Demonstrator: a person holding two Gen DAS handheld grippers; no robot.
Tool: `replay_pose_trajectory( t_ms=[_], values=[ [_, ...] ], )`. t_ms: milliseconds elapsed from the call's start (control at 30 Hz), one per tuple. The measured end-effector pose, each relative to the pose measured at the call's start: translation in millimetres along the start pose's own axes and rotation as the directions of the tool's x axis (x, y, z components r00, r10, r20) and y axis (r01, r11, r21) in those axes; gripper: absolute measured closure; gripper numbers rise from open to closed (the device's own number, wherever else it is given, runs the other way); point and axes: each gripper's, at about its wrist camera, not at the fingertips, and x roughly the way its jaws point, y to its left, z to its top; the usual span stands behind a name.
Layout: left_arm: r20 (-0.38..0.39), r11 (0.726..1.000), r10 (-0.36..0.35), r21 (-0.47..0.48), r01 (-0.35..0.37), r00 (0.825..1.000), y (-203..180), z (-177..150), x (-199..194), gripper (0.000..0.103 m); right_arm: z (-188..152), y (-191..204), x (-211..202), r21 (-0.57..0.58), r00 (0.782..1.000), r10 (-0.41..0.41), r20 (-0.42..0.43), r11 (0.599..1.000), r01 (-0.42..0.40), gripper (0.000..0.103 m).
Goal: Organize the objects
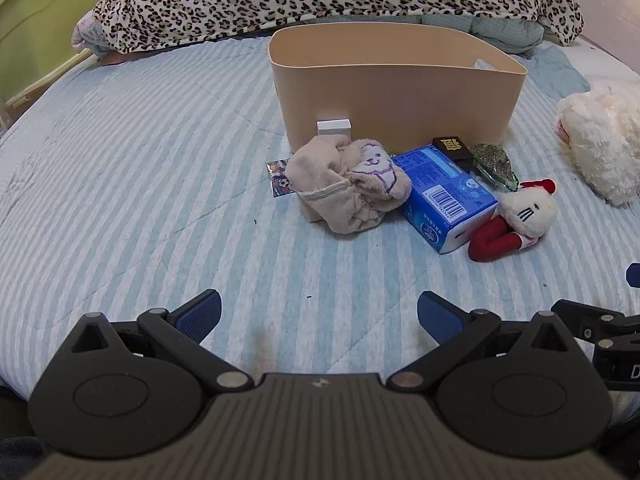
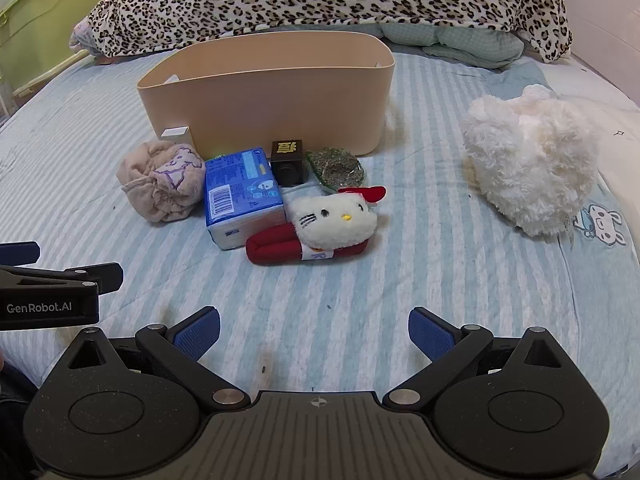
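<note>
Beige bin (image 2: 280, 92) at 12 o'clock on striped bed (image 2: 360, 280); socks (image 2: 164, 184), tissue pack (image 2: 240, 196), cat plush (image 2: 328, 224) just before it. Left gripper (image 1: 319, 316), right gripper (image 2: 314, 330): fingers apart, empty.

Striped bed (image 2: 360, 300) bearing bin (image 2: 264, 92), toys (image 2: 332, 220)

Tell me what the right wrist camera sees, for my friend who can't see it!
An open hand-held gripper hovers over a striped bed. Ahead, a cat toy, tissue pack and rolled cloth lie before a beige bin.
</note>
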Motion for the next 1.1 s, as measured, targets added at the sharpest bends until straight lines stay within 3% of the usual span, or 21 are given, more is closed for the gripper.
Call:
replay_pose_trajectory(
  t_ms=[1100],
  values=[
    [-0.006, 1.0, -0.006, 0.006, 0.006, 1.0, 1.2, 1.2, 0.0, 0.0, 2.4, 1.1, -0.3, 0.004, 1.0, -0.008, 0.009, 1.0, 0.008, 0.001]
  ],
)
